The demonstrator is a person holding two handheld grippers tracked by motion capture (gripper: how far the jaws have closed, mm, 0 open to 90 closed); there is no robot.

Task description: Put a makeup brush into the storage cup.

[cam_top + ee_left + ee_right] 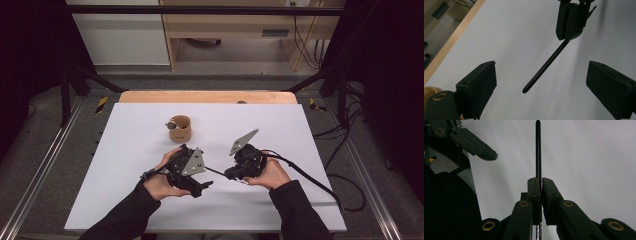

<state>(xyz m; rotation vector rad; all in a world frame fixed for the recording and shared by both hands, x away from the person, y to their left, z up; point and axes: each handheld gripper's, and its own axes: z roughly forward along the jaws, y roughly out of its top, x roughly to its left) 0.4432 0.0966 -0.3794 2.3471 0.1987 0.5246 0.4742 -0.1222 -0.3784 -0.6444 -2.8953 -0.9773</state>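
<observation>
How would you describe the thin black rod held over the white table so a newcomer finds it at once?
Start at the white table and find the right gripper near its middle front. Its shut jaws clamp a thin black rod that pokes toward the open left gripper. Unlike the squat tan wooden ring farther back, it is slim, straight, dark and held off the surface.

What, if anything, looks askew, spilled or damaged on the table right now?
Nothing stands out. The right gripper is shut on a thin black pen, held straight between its jaws. The left gripper is open, facing the pen's tip. The wooden holder stands upright on the white table.
</observation>
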